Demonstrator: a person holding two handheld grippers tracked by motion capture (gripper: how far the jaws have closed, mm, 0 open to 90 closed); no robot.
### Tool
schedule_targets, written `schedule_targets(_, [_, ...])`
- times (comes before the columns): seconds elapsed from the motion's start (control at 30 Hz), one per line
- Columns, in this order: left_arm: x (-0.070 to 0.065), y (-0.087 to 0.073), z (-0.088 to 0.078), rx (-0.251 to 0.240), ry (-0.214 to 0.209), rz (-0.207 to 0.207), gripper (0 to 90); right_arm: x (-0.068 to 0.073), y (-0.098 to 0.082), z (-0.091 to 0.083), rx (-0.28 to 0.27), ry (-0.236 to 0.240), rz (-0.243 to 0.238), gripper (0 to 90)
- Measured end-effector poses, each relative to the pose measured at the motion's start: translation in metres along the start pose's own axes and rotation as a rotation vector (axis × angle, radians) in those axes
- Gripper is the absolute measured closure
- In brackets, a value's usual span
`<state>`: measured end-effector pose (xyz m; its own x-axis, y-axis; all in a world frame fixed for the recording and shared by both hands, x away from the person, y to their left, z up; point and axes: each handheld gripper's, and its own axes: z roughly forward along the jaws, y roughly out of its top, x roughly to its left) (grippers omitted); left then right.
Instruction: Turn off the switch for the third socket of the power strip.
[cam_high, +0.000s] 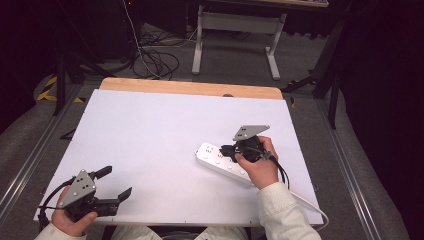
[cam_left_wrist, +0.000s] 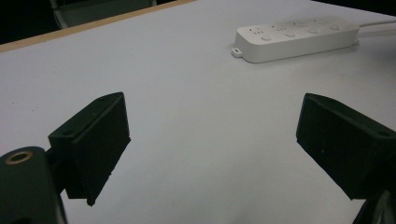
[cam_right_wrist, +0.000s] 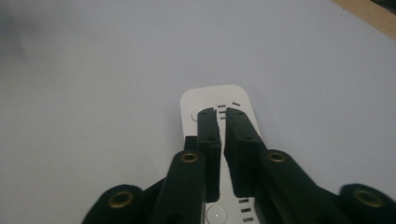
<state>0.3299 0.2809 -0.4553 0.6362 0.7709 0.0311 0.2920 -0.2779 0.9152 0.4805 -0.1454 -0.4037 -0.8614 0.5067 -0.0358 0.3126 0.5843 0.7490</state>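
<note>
A white power strip (cam_high: 218, 162) lies on the right half of the white table (cam_high: 150, 130), with buttons and socket slots on its top. My right gripper (cam_high: 226, 150) hovers over the strip's far end, pointing left along it, with its jaws shut and nothing between them. In the right gripper view the two black jaws (cam_right_wrist: 220, 113) stand almost together above the strip's rounded end (cam_right_wrist: 215, 99). My left gripper (cam_high: 116, 182) rests near the table's front left corner, wide open and empty. In the left gripper view the open jaws (cam_left_wrist: 212, 121) frame bare table, with the power strip (cam_left_wrist: 294, 37) farther off.
The strip's white cable (cam_high: 310, 202) runs off the table's front right corner. A wooden edge (cam_high: 190, 88) borders the far side of the table. Beyond it, black cables (cam_high: 155, 62) lie on the floor beside a white desk frame (cam_high: 235, 35).
</note>
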Motion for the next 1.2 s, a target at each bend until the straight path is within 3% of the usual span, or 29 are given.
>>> schedule_targets(0.03, [0.000,0.000,0.000,0.000,0.000,0.000,10.2,0.000,0.001,0.001,0.010,-0.006,-0.002,89.8])
schedule_targets(0.6, [0.001,0.000,0.000,-0.001,0.001,0.002,10.2,0.000,0.004,0.037,0.200,0.006,-0.023,90.0])
schedule_targets(0.9, [0.000,0.000,0.000,0.000,0.001,0.002,10.2,0.000,0.003,0.045,0.254,0.018,-0.015,90.0])
schedule_targets(1.2, [0.000,0.000,0.000,0.000,-0.002,-0.007,10.2,0.000,0.002,0.049,0.271,0.024,-0.014,90.0])
